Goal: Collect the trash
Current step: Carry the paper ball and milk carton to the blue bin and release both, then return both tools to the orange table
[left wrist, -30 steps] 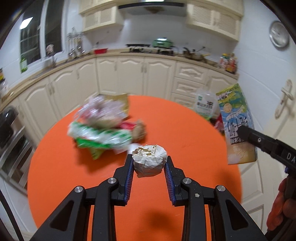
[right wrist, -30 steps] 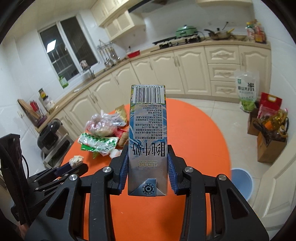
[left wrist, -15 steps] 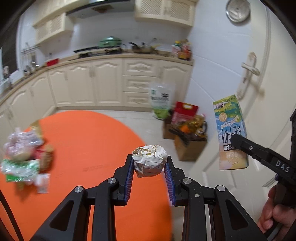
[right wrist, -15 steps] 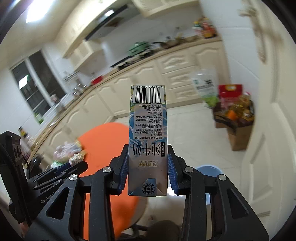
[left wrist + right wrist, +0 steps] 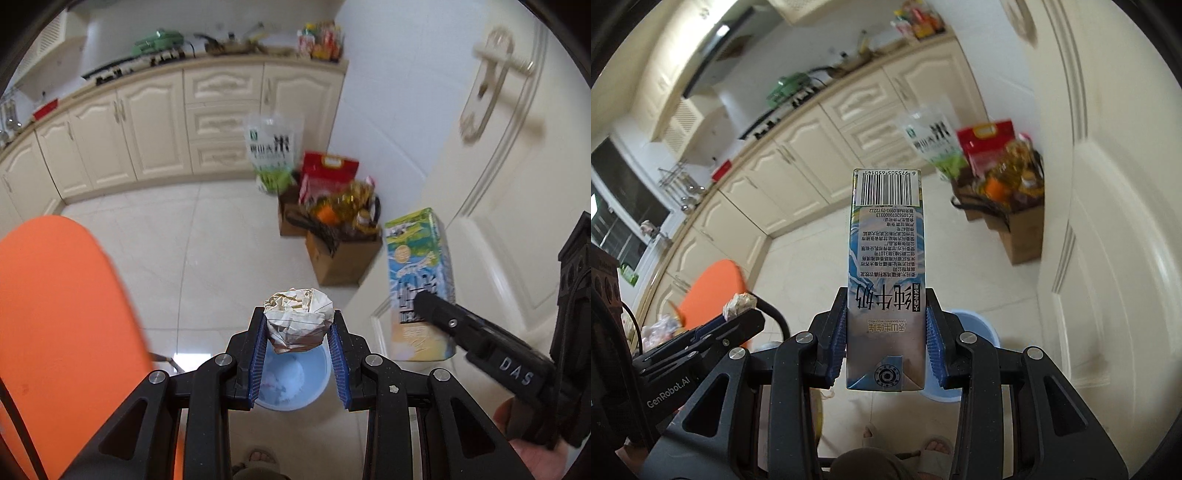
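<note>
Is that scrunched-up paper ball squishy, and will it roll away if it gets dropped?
The paper ball looks crumpled with many creases, so it is probably soft and very light. The left tongs pinch it at its sides, and it may squash further. Its lumpy shape would likely stop it rolling far; dropped, it would probably land in the blue bin below.

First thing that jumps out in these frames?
Both grippers are loaded: the left gripper clamps a crumpled paper ball, and the right gripper clamps a milk carton standing upright between its pads. A light blue bin sits on the floor right below the paper ball, with the orange table off at the left edge.
</note>
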